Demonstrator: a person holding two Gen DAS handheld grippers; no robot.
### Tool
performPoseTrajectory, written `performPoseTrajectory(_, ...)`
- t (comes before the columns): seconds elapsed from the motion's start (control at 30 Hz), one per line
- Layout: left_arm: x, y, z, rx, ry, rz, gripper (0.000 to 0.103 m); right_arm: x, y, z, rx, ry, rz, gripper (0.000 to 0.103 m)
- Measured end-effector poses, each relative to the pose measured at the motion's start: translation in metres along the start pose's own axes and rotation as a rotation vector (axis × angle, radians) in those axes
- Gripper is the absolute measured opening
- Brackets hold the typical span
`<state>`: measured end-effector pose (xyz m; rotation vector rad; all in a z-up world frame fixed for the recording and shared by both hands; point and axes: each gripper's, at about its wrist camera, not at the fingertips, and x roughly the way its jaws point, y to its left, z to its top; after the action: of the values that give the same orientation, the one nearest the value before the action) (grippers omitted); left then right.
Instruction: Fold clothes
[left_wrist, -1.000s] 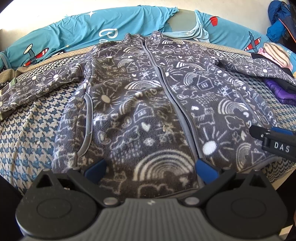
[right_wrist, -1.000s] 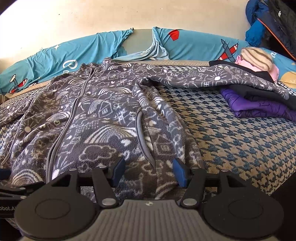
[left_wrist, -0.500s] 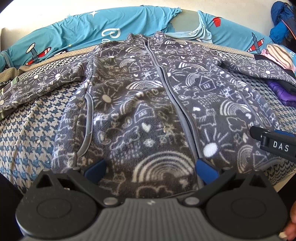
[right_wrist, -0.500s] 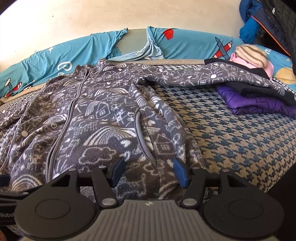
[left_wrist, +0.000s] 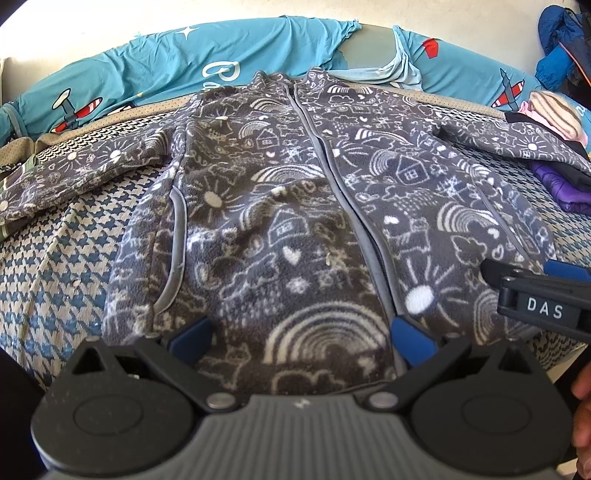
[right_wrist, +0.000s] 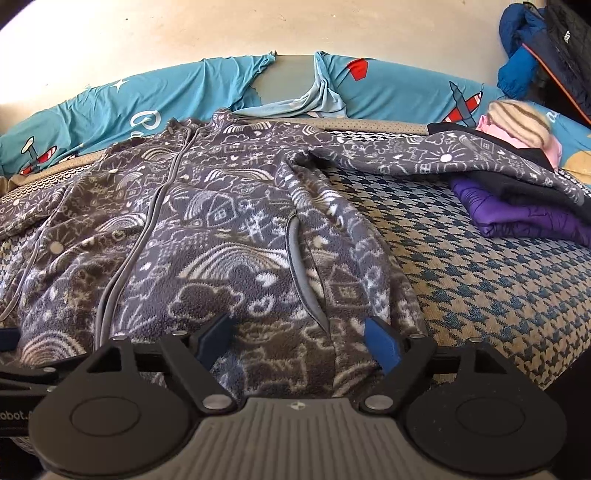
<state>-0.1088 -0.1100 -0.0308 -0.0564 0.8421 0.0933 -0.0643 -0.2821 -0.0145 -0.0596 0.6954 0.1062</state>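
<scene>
A: While both grippers hang over the fleece jacket's (left_wrist: 280, 229) hem, what are the jaws doing?
B: Left gripper (left_wrist: 301, 334) stands wide open; right gripper (right_wrist: 297, 341) is opening, fleece under both, unpinched. Probably releasing after spreading it flat.
A: Beyond the jacket?
B: Folded purple garment (right_wrist: 524, 214) under its far sleeve. No containers.

Bed, bedding and bystanders against a pale wall

A bed (right_wrist: 480, 280) covered in blue-and-tan houndstooth fabric runs back to a cream wall (right_wrist: 258, 29); along its far edge lies a turquoise sheet (left_wrist: 229, 59) printed with aeroplanes and stars, with a pale blue cloth (right_wrist: 306, 103) bunched at a gap in it. At the right, a striped tan-and-pink bundle (right_wrist: 517, 122) sits by the sheet, and a blue jacket (right_wrist: 524, 55) hangs in the corner.
</scene>
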Motion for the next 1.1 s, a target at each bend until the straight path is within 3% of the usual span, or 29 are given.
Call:
performPoseTrajectory(0.53, -0.001, 0.001, 0.004, 0.0, 0.009, -0.002, 0.103, 0.001, -0.003, 0.006, 0.009, 0.027, 0.023, 0.083)
performPoseTrajectory(0.7, -0.01, 0.007, 0.01, -0.04, -0.017, -0.041, 0.103, 0.0, -0.01, 0.013, 0.053, 0.052, 0.072, 0.083)
performPoseTrajectory(0.93, -0.018, 0.015, 0.031, -0.06, -0.052, -0.047, 0.103, -0.001, -0.037, 0.048, 0.123, 0.045, 0.098, 0.083)
performPoseTrajectory(1.1, -0.014, 0.018, 0.05, -0.021, -0.068, 0.004, 0.103, 0.001, -0.066, 0.08, 0.124, -0.014, 0.04, 0.083)
